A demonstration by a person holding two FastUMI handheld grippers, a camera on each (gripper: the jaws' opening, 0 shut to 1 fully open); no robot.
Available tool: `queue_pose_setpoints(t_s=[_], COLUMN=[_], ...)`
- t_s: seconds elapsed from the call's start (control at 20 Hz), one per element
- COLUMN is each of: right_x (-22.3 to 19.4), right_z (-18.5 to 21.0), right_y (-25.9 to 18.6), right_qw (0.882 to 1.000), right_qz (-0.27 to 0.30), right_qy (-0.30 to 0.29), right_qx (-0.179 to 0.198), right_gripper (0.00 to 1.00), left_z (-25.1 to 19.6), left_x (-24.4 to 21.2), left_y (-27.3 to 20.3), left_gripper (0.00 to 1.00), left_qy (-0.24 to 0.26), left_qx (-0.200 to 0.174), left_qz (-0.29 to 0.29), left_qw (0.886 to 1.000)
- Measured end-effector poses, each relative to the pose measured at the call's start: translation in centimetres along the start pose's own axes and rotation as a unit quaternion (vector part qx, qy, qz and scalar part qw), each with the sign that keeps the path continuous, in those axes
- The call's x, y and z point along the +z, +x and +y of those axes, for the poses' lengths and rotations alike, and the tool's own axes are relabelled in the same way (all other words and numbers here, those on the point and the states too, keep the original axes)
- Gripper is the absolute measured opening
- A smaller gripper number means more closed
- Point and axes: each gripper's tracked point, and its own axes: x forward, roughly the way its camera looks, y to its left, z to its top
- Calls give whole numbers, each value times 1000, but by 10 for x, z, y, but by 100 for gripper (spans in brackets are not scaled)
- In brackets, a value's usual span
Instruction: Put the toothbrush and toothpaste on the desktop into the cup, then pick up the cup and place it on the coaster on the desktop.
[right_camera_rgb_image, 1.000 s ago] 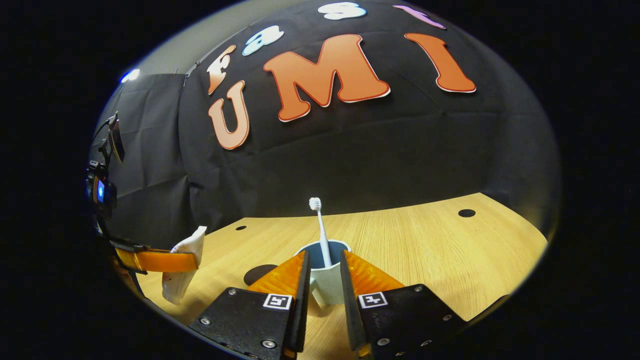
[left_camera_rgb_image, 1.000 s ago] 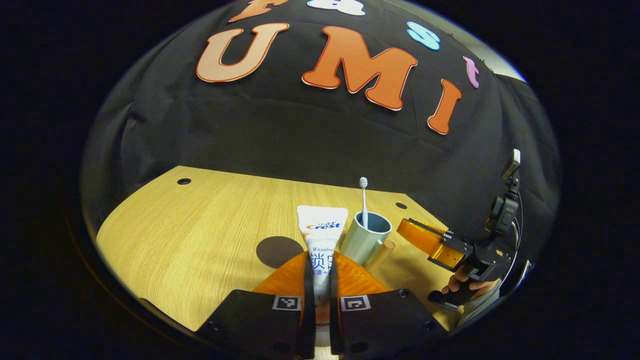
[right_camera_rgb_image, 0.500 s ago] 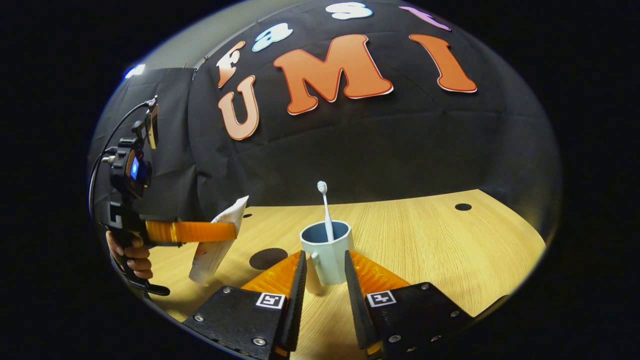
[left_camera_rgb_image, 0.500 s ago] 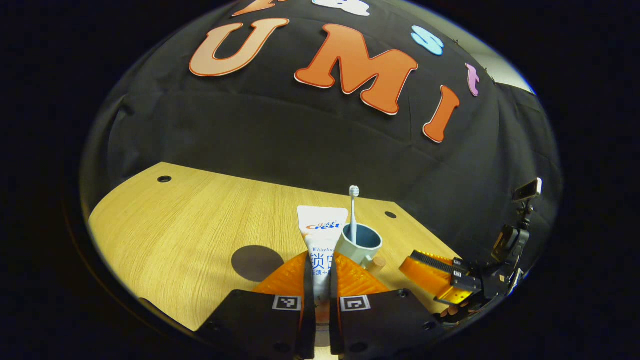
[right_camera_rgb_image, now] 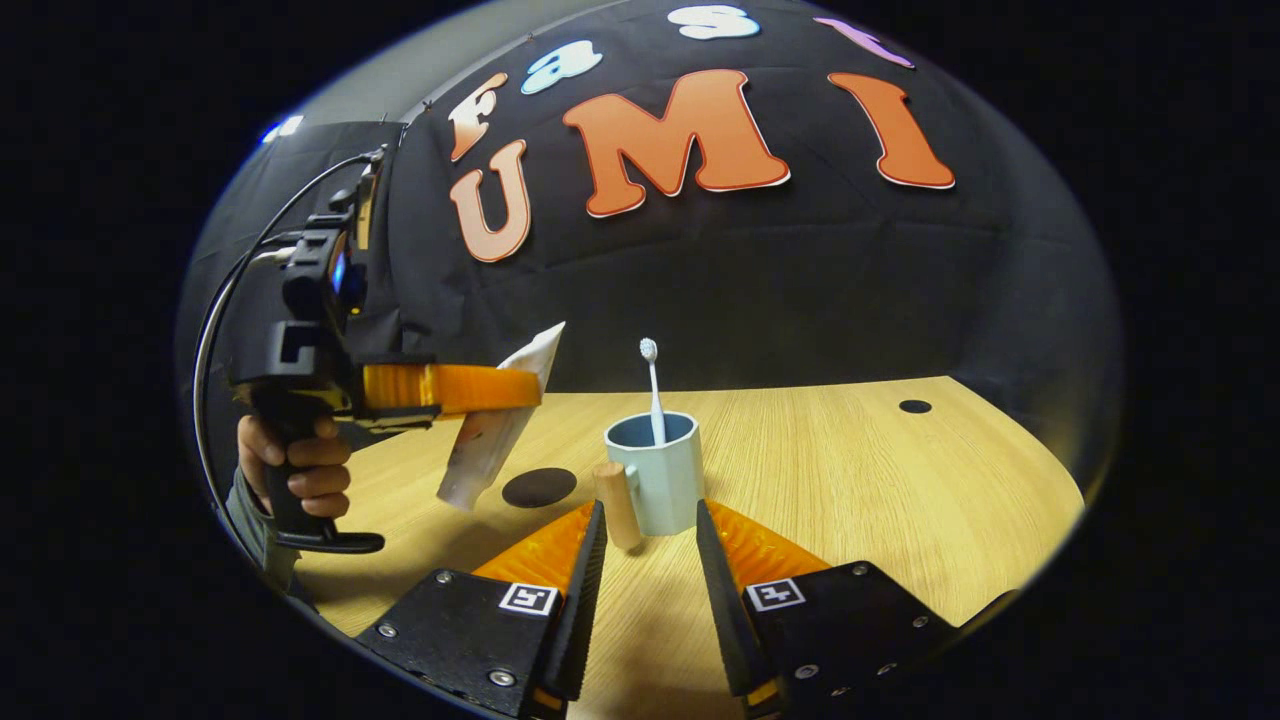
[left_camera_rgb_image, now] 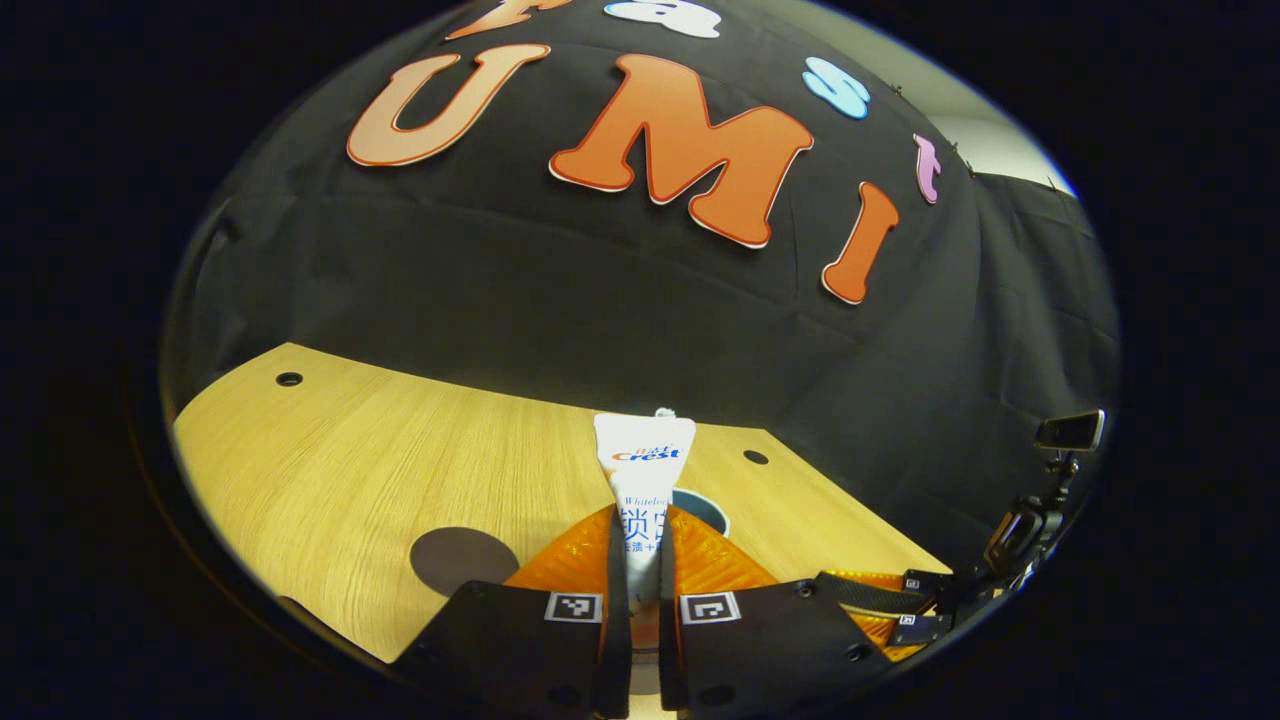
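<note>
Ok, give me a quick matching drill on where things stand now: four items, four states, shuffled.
Items:
1. toothbrush
2. toothpaste
3. coaster
4. right tongs

States:
A. lying bare on the desk
B. open, just short of the cup
C. standing in the cup
D. gripped in the left tongs, off the desk

Pairs: 1-C, 2-D, 3-A, 4-B
</note>
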Motion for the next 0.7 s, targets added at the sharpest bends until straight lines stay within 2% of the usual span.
queue_pose_setpoints(t_s=[0.45, 0.5, 0.55, 0.7], right_x=[-16, -17, -18, -20], right_z=[-21, -26, -30, -39], right_y=[-26, -29, -33, -46], right_qw=[1000, 1000, 1000, 999], right_qz=[9, 10, 11, 11], right_qy=[4, 2, 2, -1], right_qx=[-19, -24, -28, -39], right_gripper=[54, 46, 56, 58], left_z=[-17, -16, -16, -21], left_x=[20, 22, 24, 33], left_y=[37, 41, 46, 57], left_gripper=[14, 14, 14, 14], left_qy=[13, 12, 13, 17], left_qx=[-20, -22, -23, -32], left_qz=[-65, -70, -76, -97], left_qw=[998, 997, 997, 995])
